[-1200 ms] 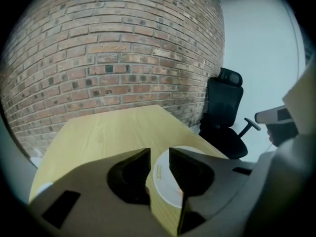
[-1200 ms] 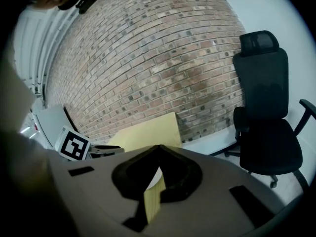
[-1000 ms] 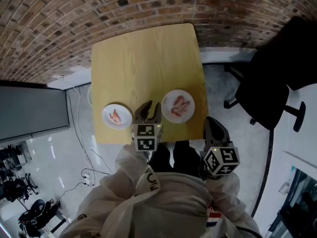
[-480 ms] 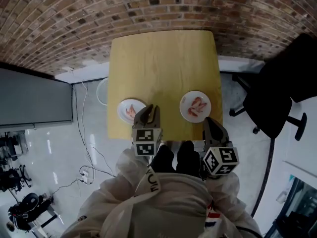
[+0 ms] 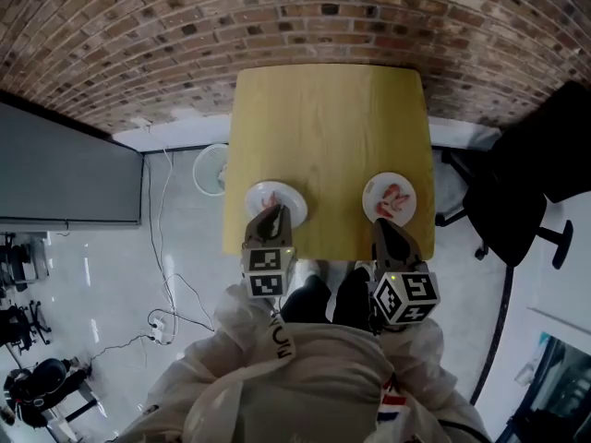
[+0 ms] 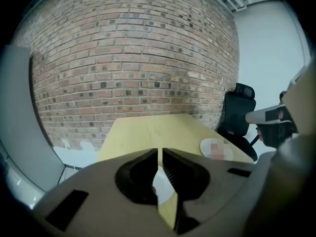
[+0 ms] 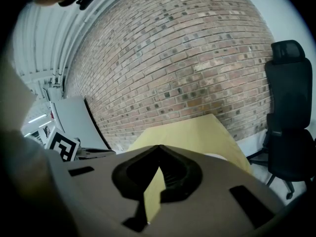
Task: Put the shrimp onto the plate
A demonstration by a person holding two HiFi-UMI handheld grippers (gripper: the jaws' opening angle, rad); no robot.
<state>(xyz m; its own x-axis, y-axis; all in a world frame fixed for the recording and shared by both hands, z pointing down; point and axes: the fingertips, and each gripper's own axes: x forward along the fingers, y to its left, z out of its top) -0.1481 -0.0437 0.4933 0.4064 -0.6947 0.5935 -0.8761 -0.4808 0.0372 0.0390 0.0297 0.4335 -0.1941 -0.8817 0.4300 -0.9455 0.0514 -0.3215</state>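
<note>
Hovering at the table's (image 5: 323, 127) six o'clock edge, the left gripper (image 5: 271, 218) has just been closing its jaws to a slit with nothing between them. The right gripper (image 5: 388, 232) is keeping its own together, empty. One shrimp (image 5: 271, 197) is lying on the left plate (image 5: 296, 198) at the left gripper's twelve o'clock, with more on the right plate (image 5: 371, 190). Going in this narrow is risking a shove, skidding the shrimp or plate.

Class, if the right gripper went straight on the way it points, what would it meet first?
Most likely the white plate holding shrimp, directly ahead of the right gripper near the table's front edge. Height is unclear, so it might pass just above.
</note>
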